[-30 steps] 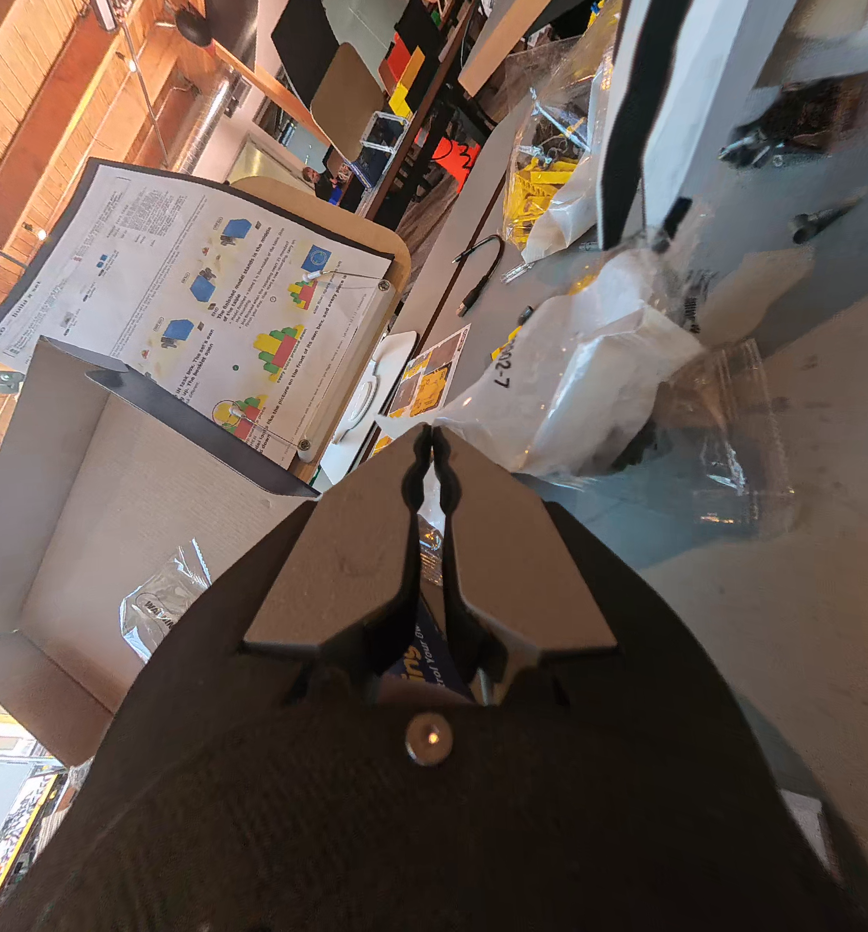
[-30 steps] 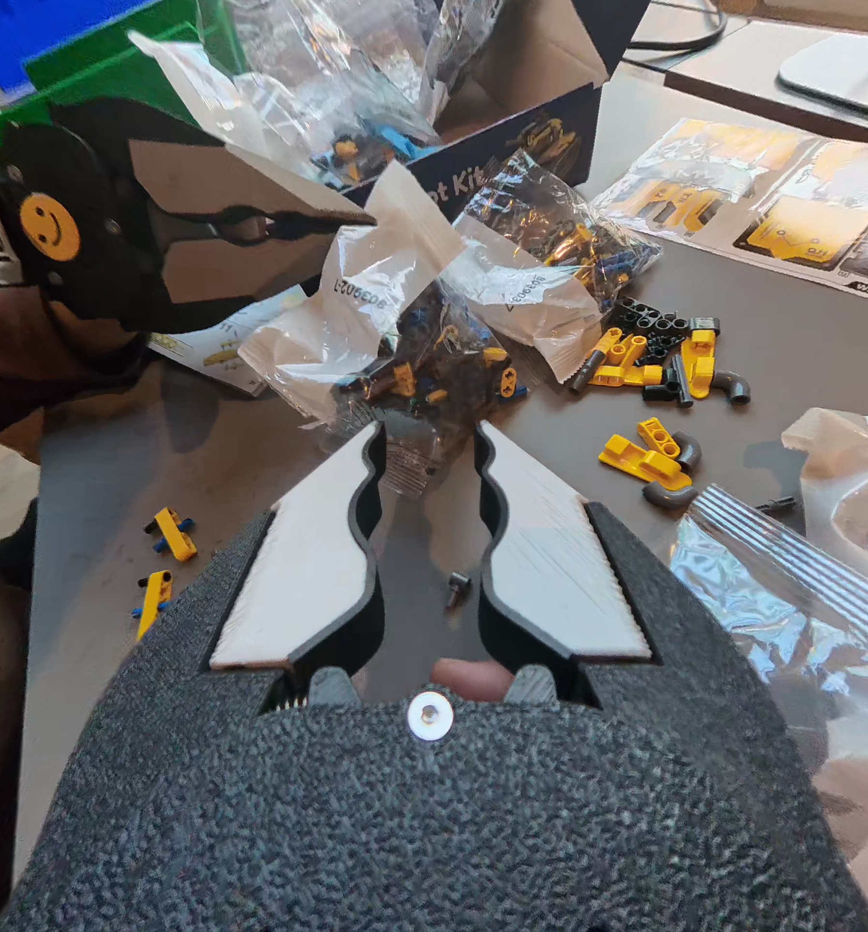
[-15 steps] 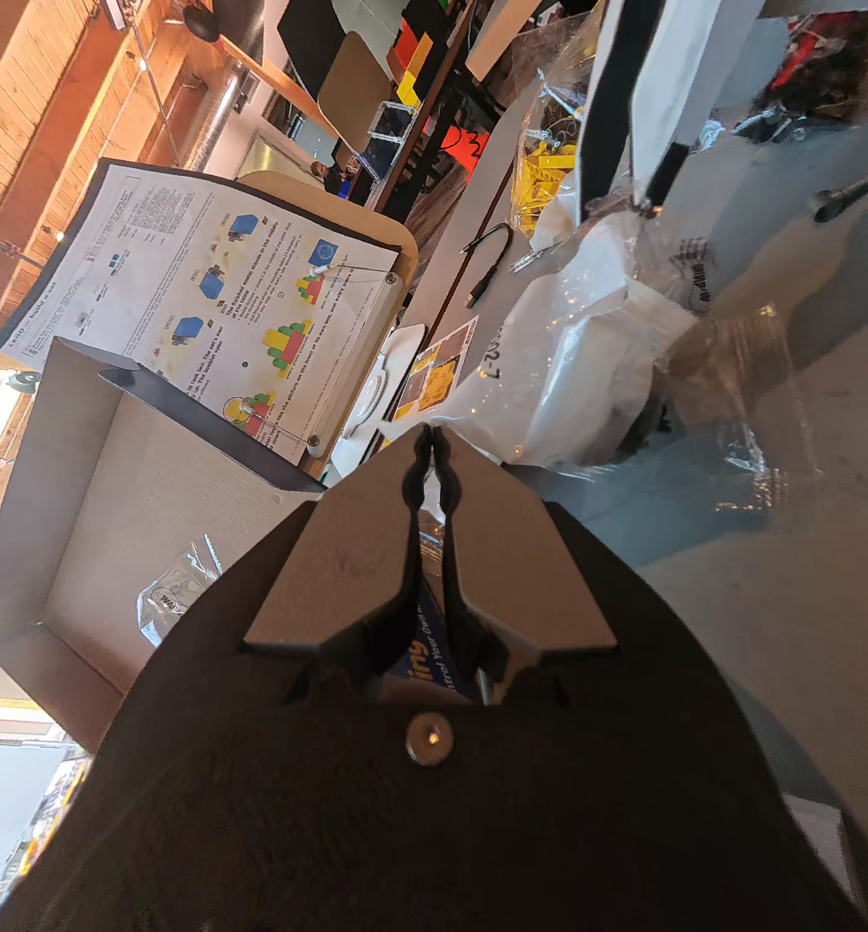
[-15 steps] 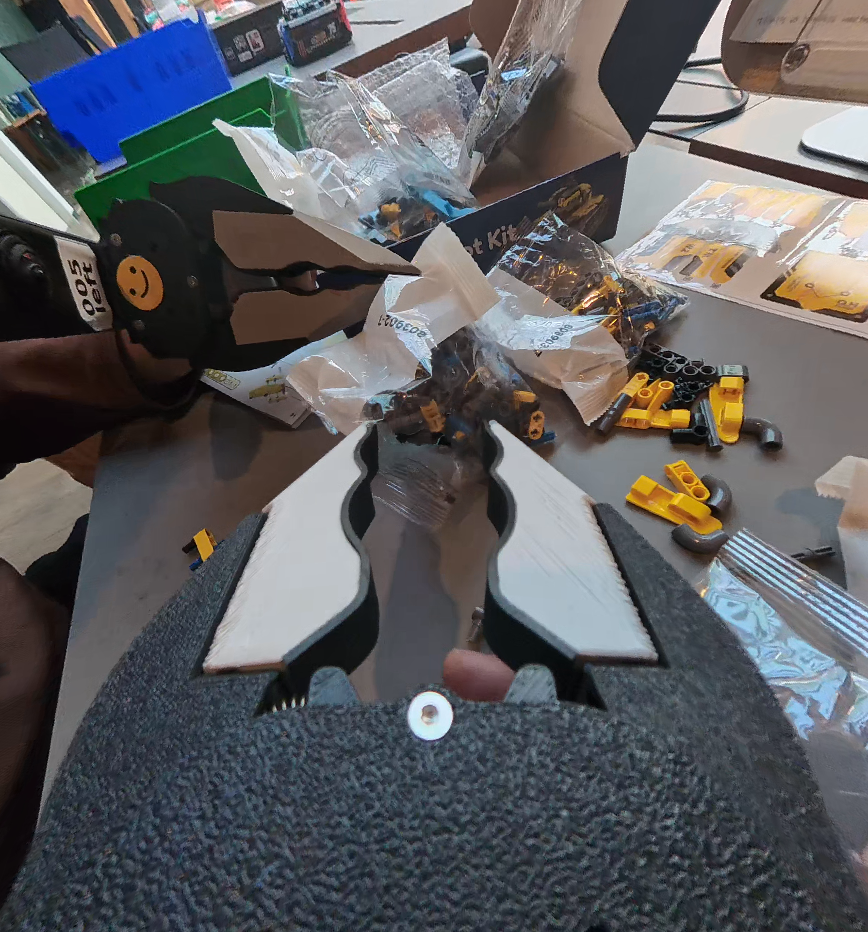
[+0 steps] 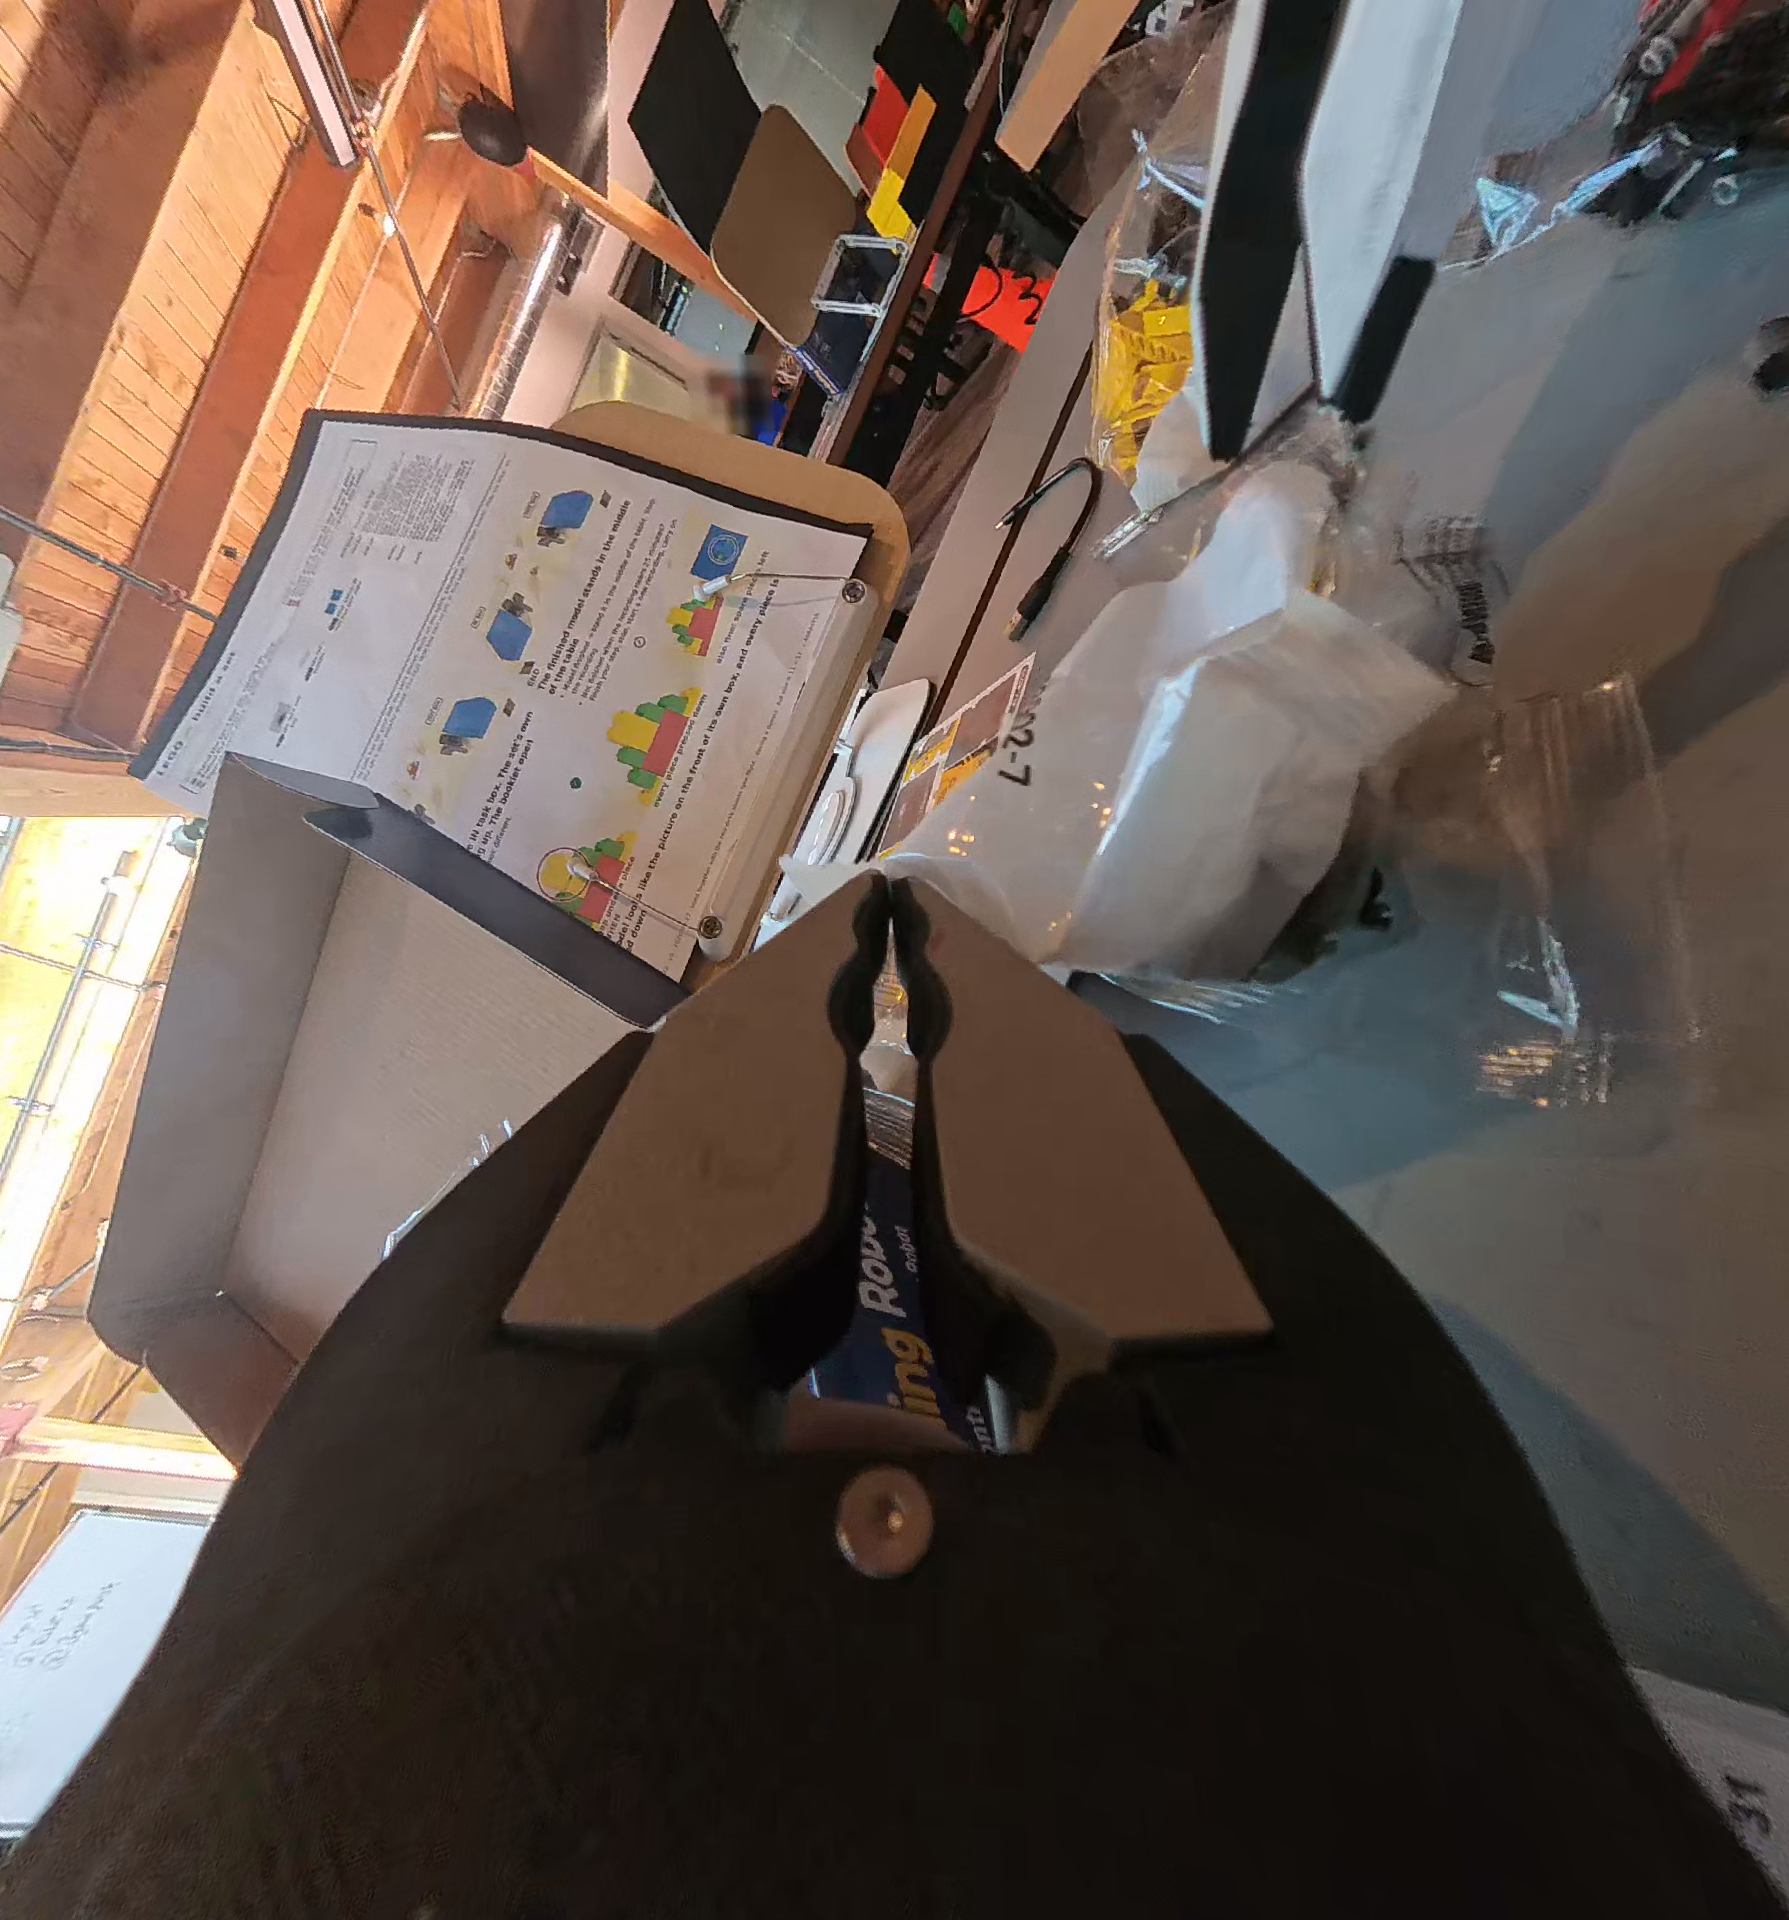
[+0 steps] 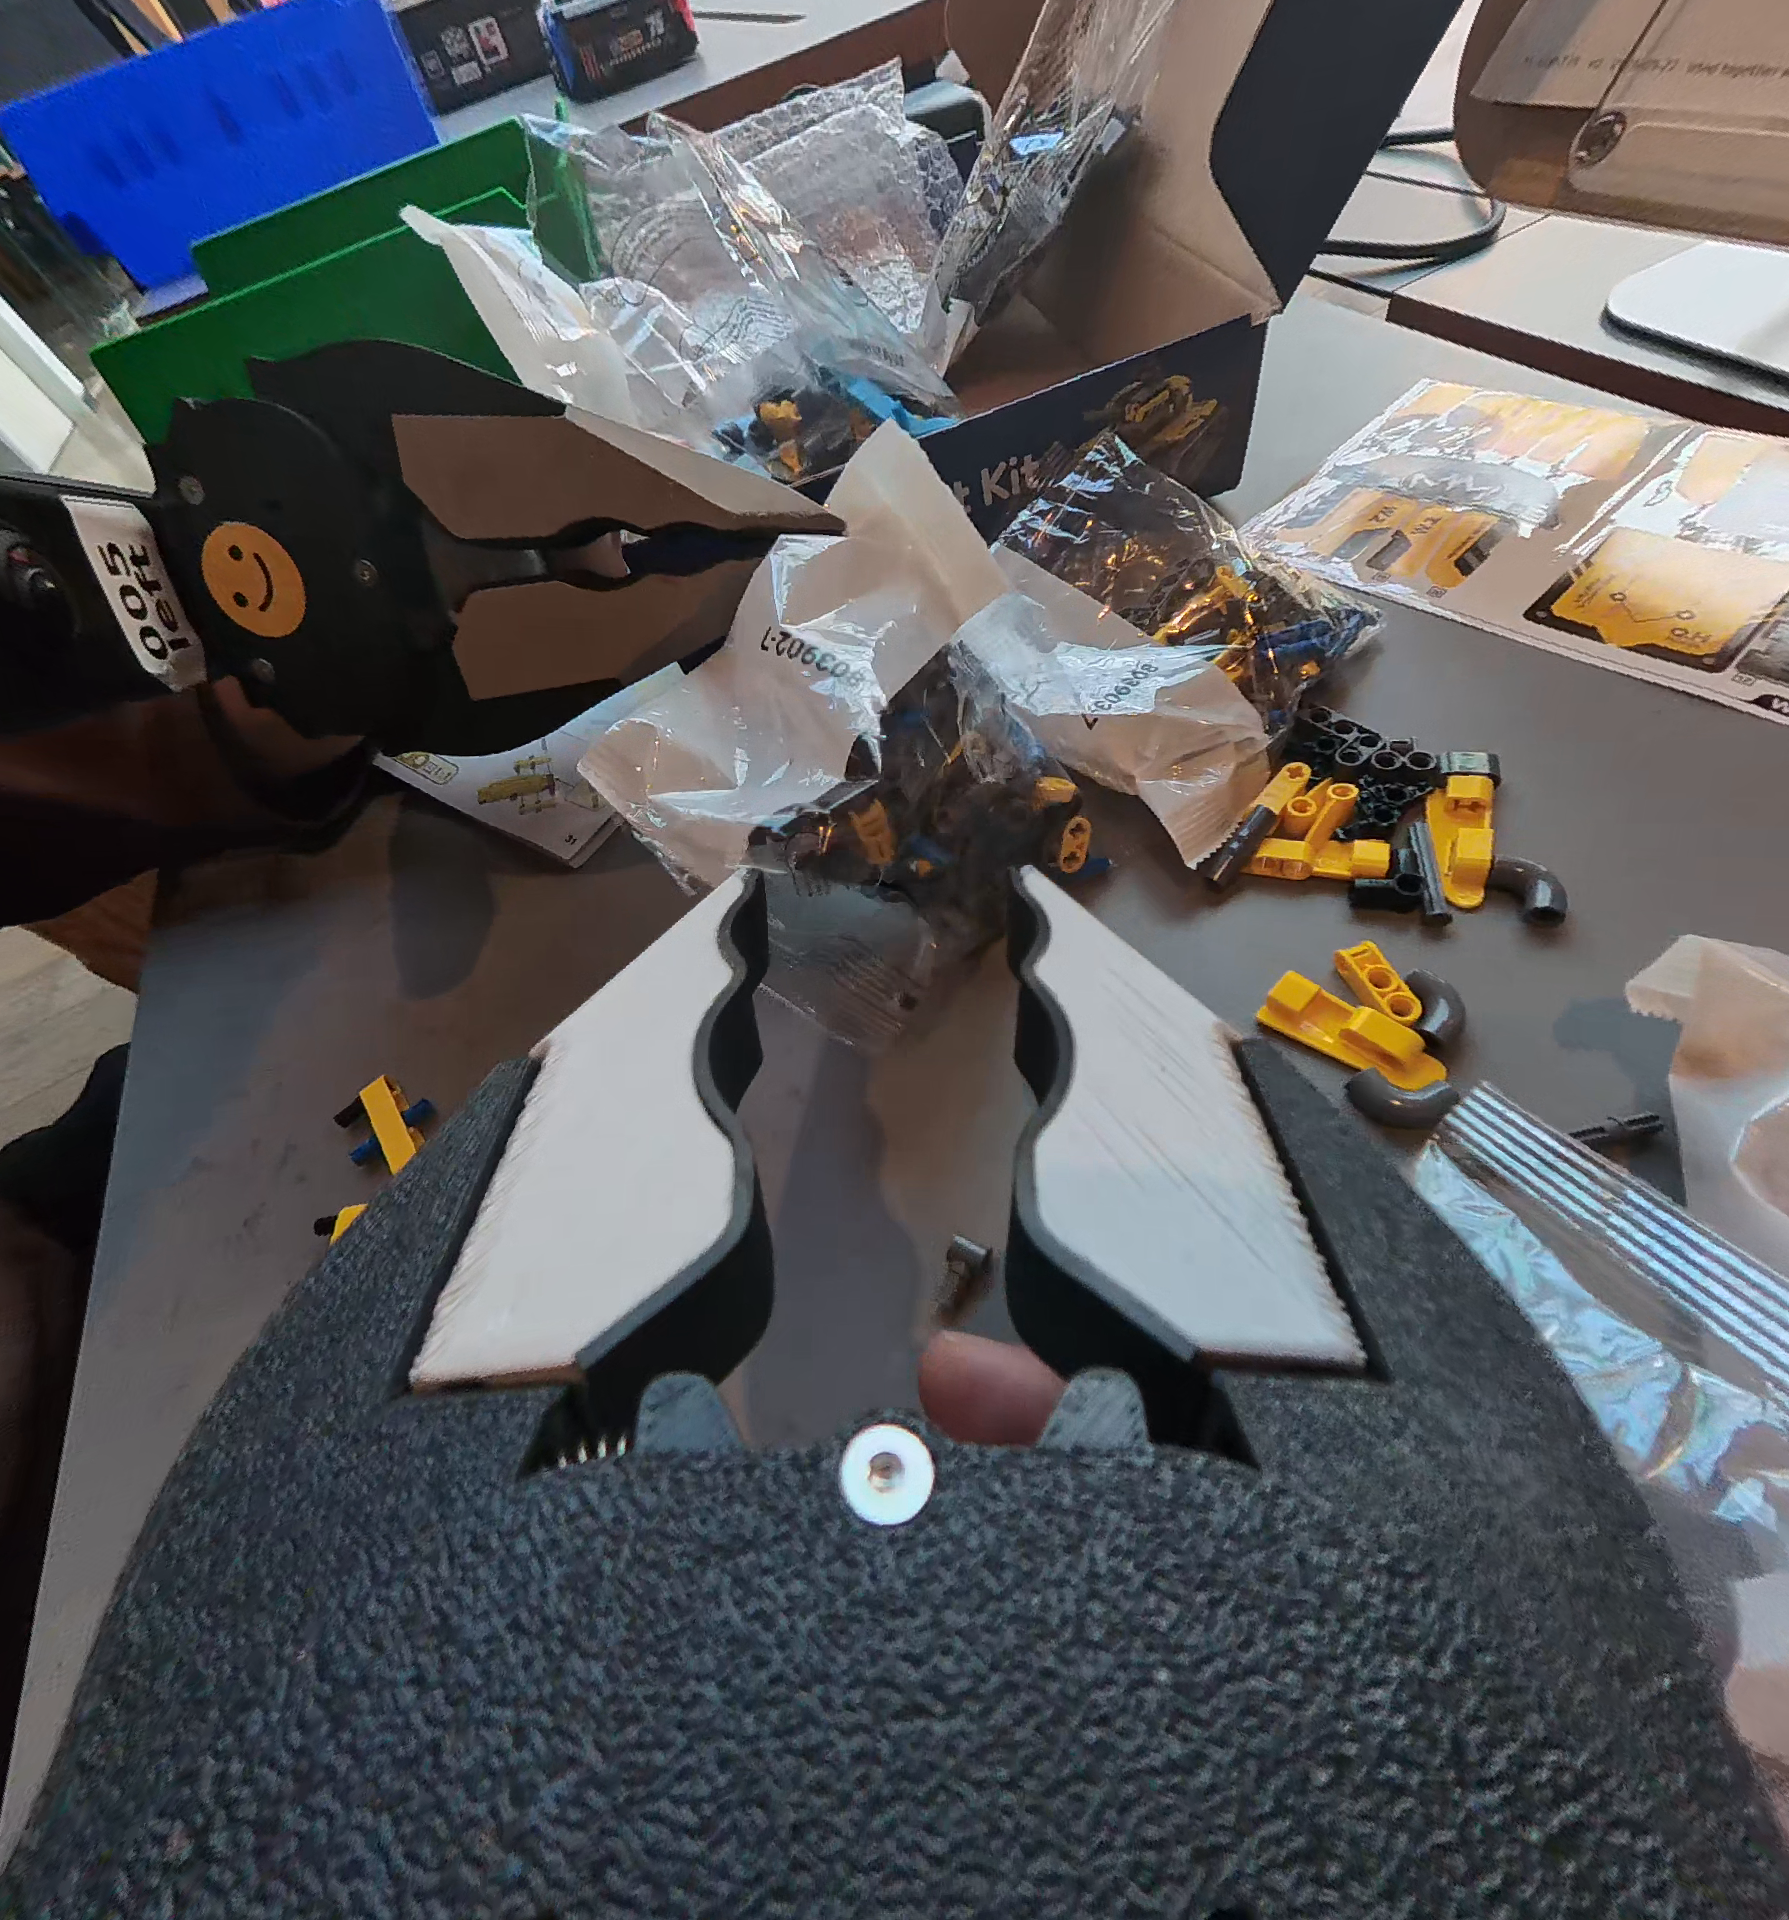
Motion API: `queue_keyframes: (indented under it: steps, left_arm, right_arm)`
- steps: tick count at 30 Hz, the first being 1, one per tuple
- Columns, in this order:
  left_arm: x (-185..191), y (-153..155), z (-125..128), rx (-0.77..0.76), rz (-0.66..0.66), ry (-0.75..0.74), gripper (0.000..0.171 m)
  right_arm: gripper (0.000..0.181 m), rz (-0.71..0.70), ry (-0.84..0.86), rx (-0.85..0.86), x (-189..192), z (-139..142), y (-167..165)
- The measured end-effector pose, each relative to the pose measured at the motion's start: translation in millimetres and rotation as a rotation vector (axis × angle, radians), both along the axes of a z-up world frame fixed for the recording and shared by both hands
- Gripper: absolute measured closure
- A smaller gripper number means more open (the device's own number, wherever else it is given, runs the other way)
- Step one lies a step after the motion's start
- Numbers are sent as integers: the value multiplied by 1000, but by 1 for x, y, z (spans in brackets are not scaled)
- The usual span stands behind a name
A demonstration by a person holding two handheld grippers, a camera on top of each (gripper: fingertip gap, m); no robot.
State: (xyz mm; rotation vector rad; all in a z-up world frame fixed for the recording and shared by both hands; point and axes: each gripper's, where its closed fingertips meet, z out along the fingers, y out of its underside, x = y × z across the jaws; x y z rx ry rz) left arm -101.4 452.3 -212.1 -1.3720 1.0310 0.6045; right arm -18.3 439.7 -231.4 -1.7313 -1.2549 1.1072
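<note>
Plastic parts bag (image 6: 765,717) pinched by left gripper (image 6: 838,525); right gripper (image 6: 885,904) wide (probably not touching).

The left wrist view is rolled sideways, looking along the left hand-held gripper (image 5: 888,894) across the dark grey worktop (image 5: 1648,1299) toward distant shelves. The right wrist view sits upright and close, tilted down over the right hand-held gripper (image 6: 885,894) at the worktop. Both views share the clear plastic bag of small black and yellow parts (image 6: 869,727) (image 5: 1233,790) and the open cardboard box (image 6: 1160,260) (image 5: 370,1091).
</note>
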Motion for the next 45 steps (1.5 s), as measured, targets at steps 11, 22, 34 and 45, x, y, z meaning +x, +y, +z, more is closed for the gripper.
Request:
queue_keyframes:
  steps: [11,22,34,45]
  left_arm:
    - [-1,-5,-17,-151,40,37,171]
    - [8,-42,-83,-685,1,-37,167]
    - [32,-59,-50,-797,-204,-371,138]
    - [66,-56,-49,-755,-223,-415,143]
  right_arm:
    - [136,-10,-32,26,-2,-8,1]
    - [140,-74,-102,159,3,-10,12]
    - [158,0,-150,152,8,-8,-5]
    - [158,79,-187,171,-16,-33,-36]
